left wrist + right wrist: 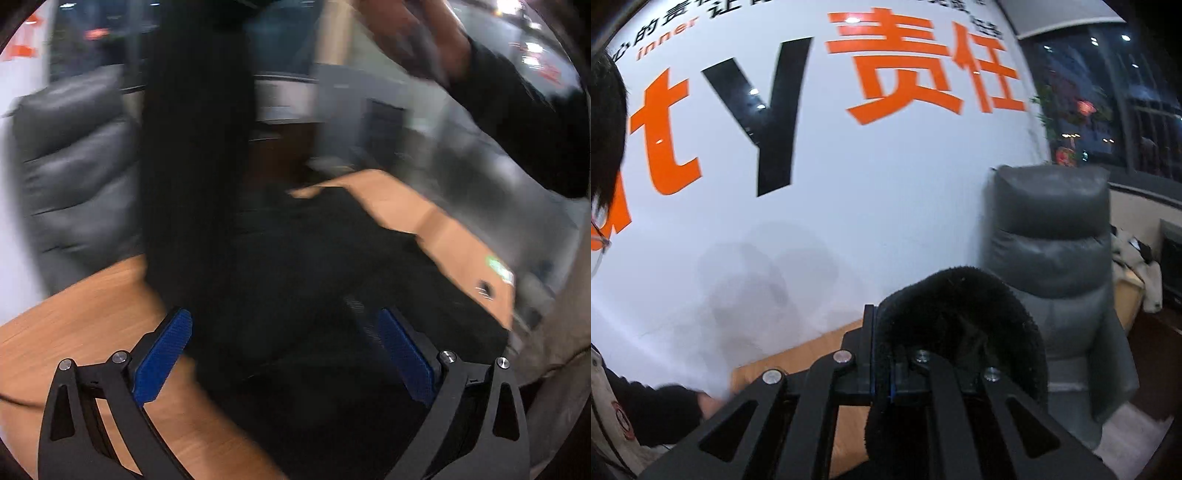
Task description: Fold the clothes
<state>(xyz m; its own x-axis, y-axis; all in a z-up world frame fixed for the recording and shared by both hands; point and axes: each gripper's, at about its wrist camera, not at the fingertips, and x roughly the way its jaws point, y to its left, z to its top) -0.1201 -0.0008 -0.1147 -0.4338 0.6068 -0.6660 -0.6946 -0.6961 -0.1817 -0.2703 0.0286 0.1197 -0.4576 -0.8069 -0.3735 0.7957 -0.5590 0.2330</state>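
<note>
A black fleece garment (314,295) lies partly on the wooden table (85,332), and one part of it hangs down from above as a dark column (195,166). My left gripper (284,332) is open, its blue pads (162,358) either side of the cloth on the table, holding nothing. My right gripper (882,369) is raised high and shut on a fold of the same black garment (956,317), which bulges over the fingers. The left wrist view is blurred by motion.
A grey padded armchair (1052,258) stands beside the table against a white wall with orange and black lettering (923,66). A cardboard box (436,229) sits at the table's far right. The person's arm (517,122) reaches across the upper right.
</note>
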